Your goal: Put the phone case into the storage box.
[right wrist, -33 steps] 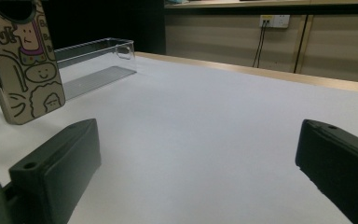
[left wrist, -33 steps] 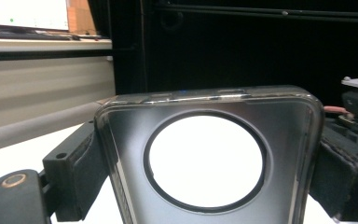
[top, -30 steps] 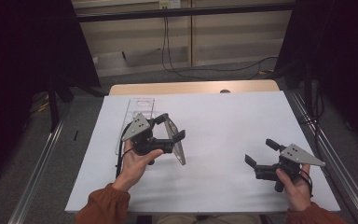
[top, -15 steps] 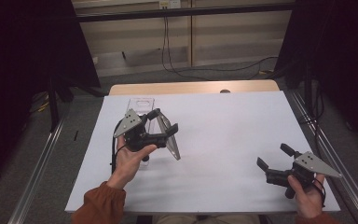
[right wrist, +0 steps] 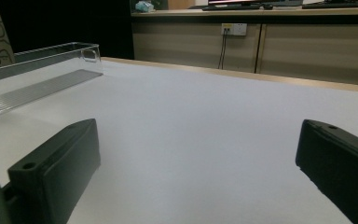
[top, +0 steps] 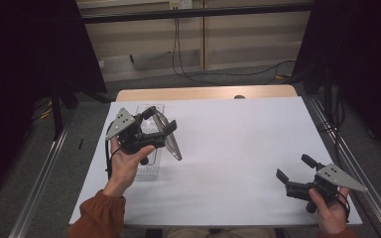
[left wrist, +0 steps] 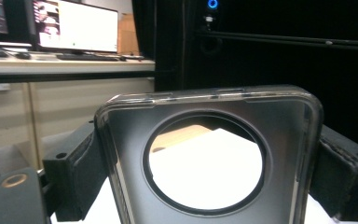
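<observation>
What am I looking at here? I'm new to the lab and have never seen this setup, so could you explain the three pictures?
A person sits at a table covered in white and holds a hand-operated tool in each hand. Each tool is a gripper with two black jaws.

The high view comes from a fixed camera above, looking down. The other two pictures come from small cameras riding on the grippers, looking out along their jaws.

The left gripper is shut on a phone case, a clear-edged case with a big round camera hole, held up off the table. Under it lies a clear plastic tray, which also shows at the far left of the right gripper view.

The right gripper is near the table's right front corner, its jaws open and holding nothing.
</observation>
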